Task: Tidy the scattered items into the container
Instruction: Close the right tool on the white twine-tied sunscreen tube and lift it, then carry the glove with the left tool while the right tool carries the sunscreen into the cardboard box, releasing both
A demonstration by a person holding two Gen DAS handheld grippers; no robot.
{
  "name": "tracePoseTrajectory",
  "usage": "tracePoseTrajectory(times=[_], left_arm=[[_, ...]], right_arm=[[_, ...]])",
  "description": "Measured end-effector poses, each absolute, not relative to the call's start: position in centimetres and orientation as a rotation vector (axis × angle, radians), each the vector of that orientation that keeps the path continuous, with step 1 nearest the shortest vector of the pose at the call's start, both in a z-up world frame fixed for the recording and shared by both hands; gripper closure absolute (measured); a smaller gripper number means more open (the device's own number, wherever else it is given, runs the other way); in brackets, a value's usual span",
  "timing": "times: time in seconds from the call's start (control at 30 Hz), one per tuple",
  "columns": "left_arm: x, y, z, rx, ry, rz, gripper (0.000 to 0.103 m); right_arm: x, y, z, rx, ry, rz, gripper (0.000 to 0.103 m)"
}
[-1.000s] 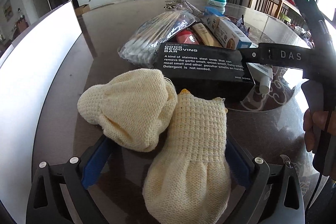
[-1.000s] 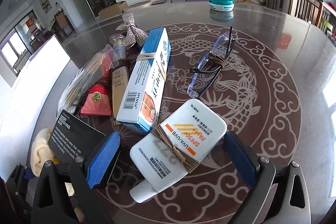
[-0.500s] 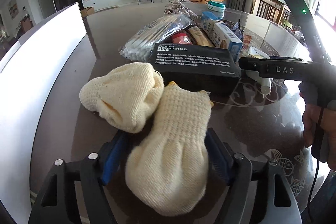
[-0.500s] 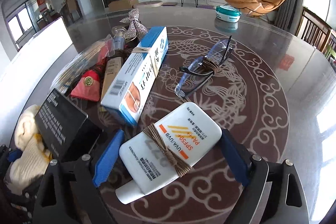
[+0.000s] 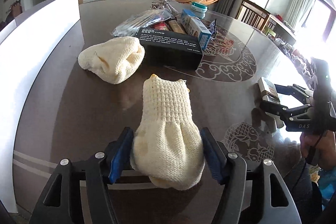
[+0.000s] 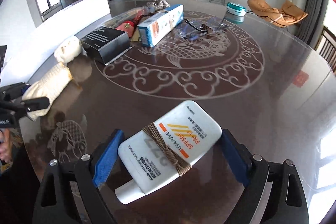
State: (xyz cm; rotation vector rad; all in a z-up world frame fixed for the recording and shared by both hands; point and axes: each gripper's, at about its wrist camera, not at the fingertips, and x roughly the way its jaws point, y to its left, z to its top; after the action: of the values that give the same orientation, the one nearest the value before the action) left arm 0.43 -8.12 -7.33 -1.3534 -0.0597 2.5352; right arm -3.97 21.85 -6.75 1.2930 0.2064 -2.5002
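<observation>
My left gripper (image 5: 167, 150) is shut on a cream knitted glove (image 5: 167, 129) and holds it above the dark table. A second cream glove (image 5: 113, 59) lies on the table behind it. My right gripper (image 6: 170, 156) is shut on a white sunscreen tube (image 6: 170, 150) tied with twine, lifted off the table. It also shows in the left wrist view (image 5: 271, 98) at the right. The white container (image 5: 35, 39) stands along the table's left side.
On the table lie a black soap box (image 5: 171, 46), a blue-white carton (image 6: 160, 24), a bag of cotton swabs (image 5: 142, 19), a red pouch (image 6: 127, 25), glasses (image 6: 196, 29) and a teal round box (image 6: 236, 12). Chairs stand at the far right.
Both grippers have closed on their items, lifted them and pulled back toward me. The held glove has come away from the second glove, and the sunscreen tube has left the pile.
</observation>
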Motion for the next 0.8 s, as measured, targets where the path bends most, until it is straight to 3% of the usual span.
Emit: tracePoseTrajectory(times=[0.3,0.43,0.47,0.5,0.57,0.6,0.63,0.67,0.8], left_arm=[[0.6,-4.8,-8.0,-1.39,0.191,2.562,0.02],[0.4,-4.1,-8.0,-1.39,0.176,2.578,0.02],[0.4,-4.1,-8.0,-1.384,0.169,2.589,0.023],[0.5,-4.2,-7.9,-1.372,0.163,2.602,0.036],[0.5,-4.5,-7.6,-1.361,0.142,2.607,0.051],[0.5,-4.7,-7.6,-1.36,0.124,2.603,0.056],[0.5,-5.0,-7.5,-1.354,0.099,2.599,0.059],[0.5,-5.2,-7.5,-1.35,0.076,2.597,0.061],[0.5,-5.8,-7.3,-1.342,-0.002,2.575,0.064]], right_arm=[[-2.2,23.0,-6.0,1.312,0.007,-2.54,0.011],[-2.4,21.8,-6.5,1.341,0.018,-2.617,0.011],[-2.5,21.5,-6.6,1.364,0.057,-2.649,0.011],[-2.5,21.4,-6.8,1.394,0.088,-2.688,0.011],[-2.0,22.5,-6.6,1.395,0.008,-2.731,0.013],[-1.7,23.0,-6.6,1.392,-0.022,-2.738,0.02],[-1.4,23.6,-6.4,1.382,-0.028,-2.745,0.029],[-1.1,24.2,-6.1,1.376,-0.02,-2.754,0.049],[-0.2,26.8,-5.1,1.348,-0.081,-2.75,0.049]])
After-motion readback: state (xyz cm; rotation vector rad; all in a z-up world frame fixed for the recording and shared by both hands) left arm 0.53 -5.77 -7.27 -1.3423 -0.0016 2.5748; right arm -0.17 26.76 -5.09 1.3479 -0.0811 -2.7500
